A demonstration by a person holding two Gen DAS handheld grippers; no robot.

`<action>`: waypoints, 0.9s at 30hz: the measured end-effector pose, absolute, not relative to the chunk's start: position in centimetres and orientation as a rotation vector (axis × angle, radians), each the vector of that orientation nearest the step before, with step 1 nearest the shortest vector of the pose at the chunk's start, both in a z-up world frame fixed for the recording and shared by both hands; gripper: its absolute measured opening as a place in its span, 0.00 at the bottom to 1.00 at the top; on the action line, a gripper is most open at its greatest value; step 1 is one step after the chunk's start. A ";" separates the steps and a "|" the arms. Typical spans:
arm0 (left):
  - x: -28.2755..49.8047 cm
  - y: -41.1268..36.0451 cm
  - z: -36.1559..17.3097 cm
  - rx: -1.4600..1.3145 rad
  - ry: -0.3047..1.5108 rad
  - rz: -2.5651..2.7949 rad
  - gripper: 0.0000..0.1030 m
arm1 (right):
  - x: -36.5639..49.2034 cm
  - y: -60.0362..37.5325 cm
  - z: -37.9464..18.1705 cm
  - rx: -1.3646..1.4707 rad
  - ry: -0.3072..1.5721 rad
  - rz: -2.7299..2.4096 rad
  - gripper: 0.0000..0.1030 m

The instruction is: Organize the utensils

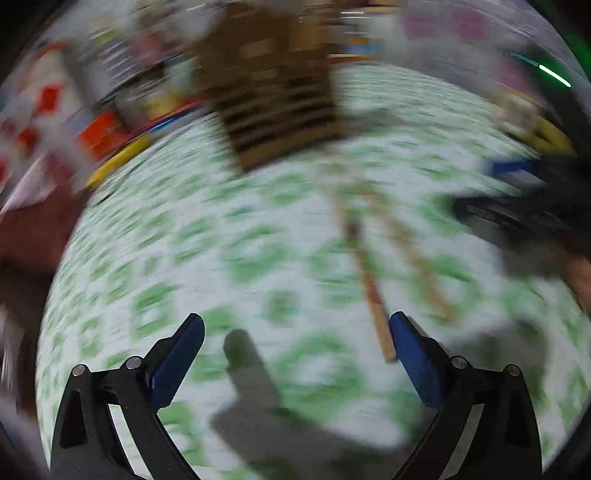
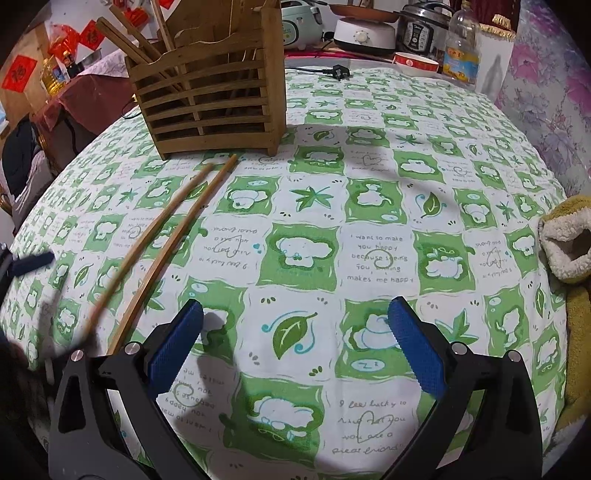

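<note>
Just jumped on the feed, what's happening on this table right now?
Both grippers are open and empty above the green-and-white patterned tablecloth. Two long wooden chopsticks lie loose in front of the slatted wooden utensil holder, which already holds several sticks. The left gripper, its view motion-blurred, is nearest them; the right gripper hangs over bare cloth.

You see green-and-white tablecloth (image 2: 369, 206) covering table. At far edge: black plug (image 2: 339, 72), red-rimmed bowl (image 2: 415, 62), oil bottle (image 2: 461, 48), pressure cooker (image 2: 424, 26). Fleece-lined item, possibly slipper (image 2: 565, 243), at right edge.
</note>
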State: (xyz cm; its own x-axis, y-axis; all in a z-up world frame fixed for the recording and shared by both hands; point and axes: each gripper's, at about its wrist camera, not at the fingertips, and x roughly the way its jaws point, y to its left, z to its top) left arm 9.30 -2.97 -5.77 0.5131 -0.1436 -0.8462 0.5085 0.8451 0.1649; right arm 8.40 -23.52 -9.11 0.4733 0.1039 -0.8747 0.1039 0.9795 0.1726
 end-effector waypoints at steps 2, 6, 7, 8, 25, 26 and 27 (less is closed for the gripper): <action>11.1 -0.8 -5.8 0.302 1.018 -0.348 0.95 | 8.4 -23.3 -9.0 0.201 1.078 0.008 0.94; 12.5 1.2 -5.9 0.161 1.075 -0.345 0.95 | 7.6 -21.9 -7.9 0.153 1.021 0.075 0.94; 12.4 0.9 -5.9 0.185 1.073 -0.337 0.95 | 7.5 -21.4 -7.6 0.137 1.008 0.097 0.94; 12.2 0.5 -5.9 0.215 1.074 -0.329 0.95 | 7.1 -20.5 -7.2 0.107 0.988 0.138 0.94; 12.0 1.2 -6.1 0.188 1.079 -0.312 0.95 | 6.1 -20.8 -8.2 0.031 1.041 0.135 0.87; 11.8 1.3 -5.9 0.181 1.077 -0.335 0.95 | 5.7 -22.5 -8.3 0.067 1.047 0.114 0.84; 11.5 1.2 -5.8 0.172 1.074 -0.367 0.95 | 5.1 -24.6 -8.6 0.145 1.050 0.113 0.84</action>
State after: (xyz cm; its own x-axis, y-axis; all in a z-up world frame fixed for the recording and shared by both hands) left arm 11.51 1.24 -5.77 0.4240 -0.2087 -0.8813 0.3741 0.9266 -0.0394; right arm 5.13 -24.56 -8.59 0.4935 0.1615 -0.8546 -0.0233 0.9847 0.1726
